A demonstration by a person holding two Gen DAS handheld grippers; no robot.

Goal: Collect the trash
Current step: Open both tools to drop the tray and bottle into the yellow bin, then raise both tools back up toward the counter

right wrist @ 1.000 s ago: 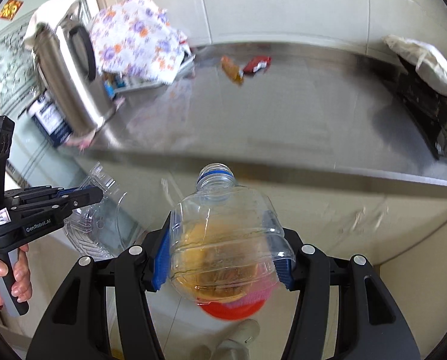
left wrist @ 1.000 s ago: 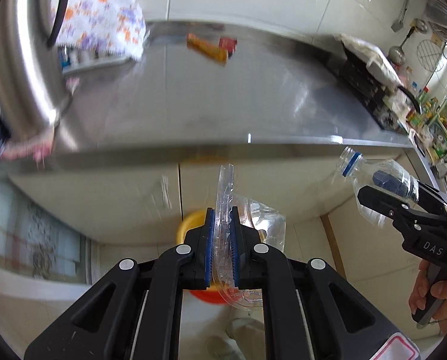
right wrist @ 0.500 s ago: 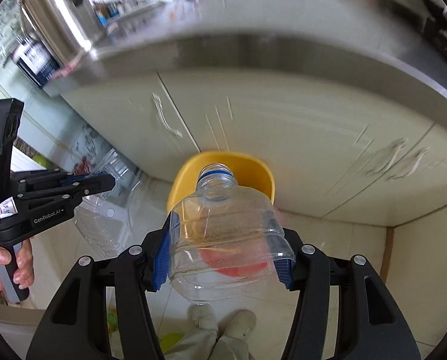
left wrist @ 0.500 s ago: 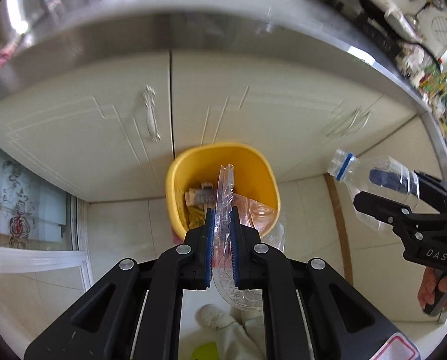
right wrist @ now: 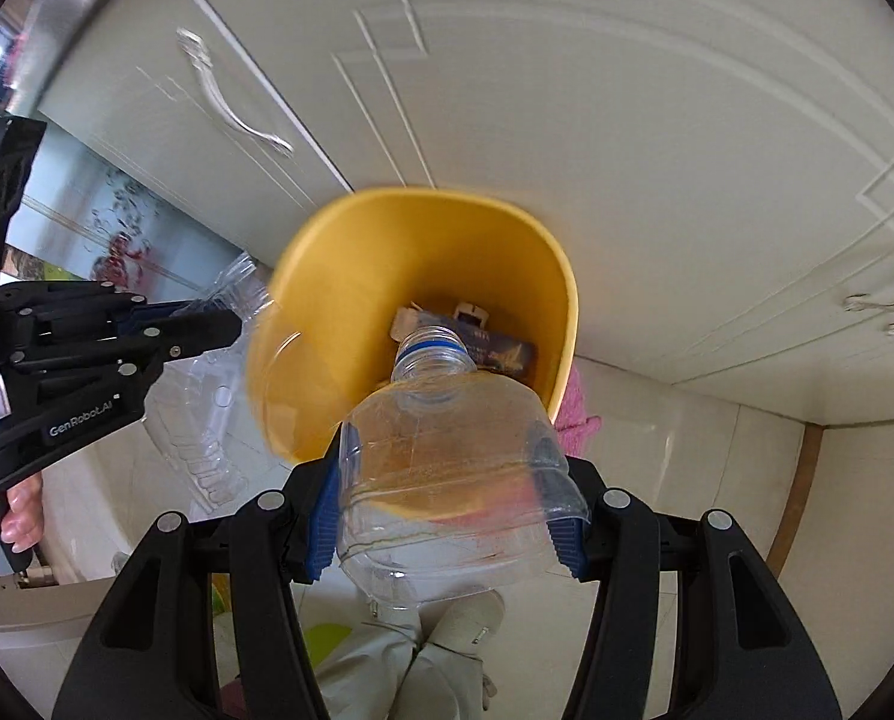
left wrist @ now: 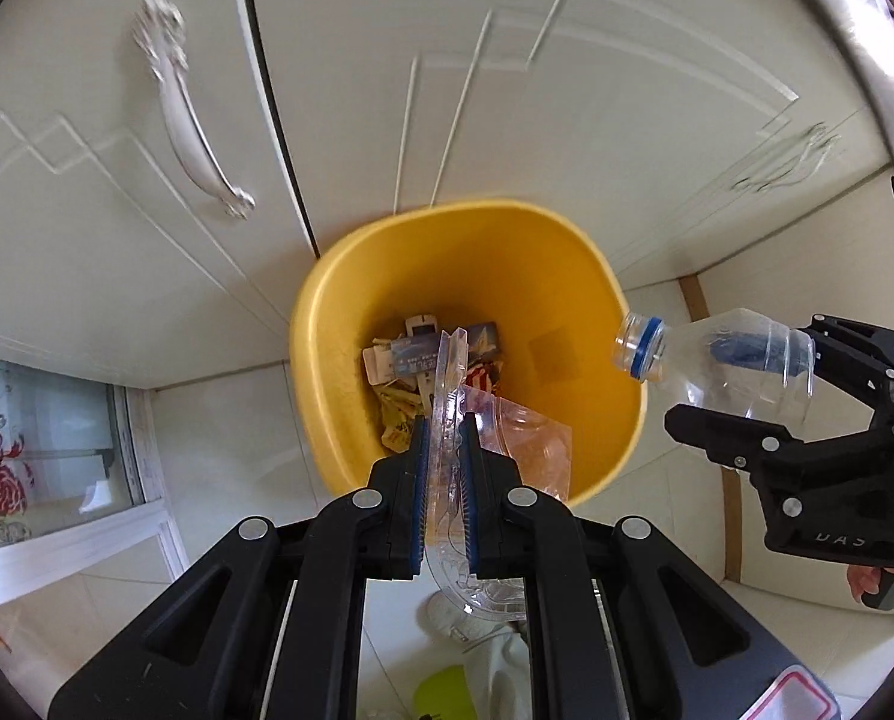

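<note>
Both hands are loaded and poised over the yellow bin (left wrist: 327,360), which stands on the floor against the cupboard doors (left wrist: 507,90) with paper scraps (left wrist: 411,354) already at the bottom. Left hand-held gripper (left wrist: 445,462): nearly closed, pinching a flattened clear plastic container (left wrist: 447,372) by a thin edge; the piece points toward 12 o'clock and hangs over the near rim. Right hand-held gripper (right wrist: 444,510): spread wide around a clear bottle (right wrist: 447,450), neck with blue ring aimed into the bin mouth. In the left view the bottle (left wrist: 723,360) sits at 3 o'clock, neck just at the rim, body apparently outside it. Risks, as judged: released here, the bottle may strike the rim and roll onto the floor. The light container could cling to the pads or catch the near wall and tip outward. Releasing both at once may make them collide at the opening. The bin looks light; a bump might shift it.
</note>
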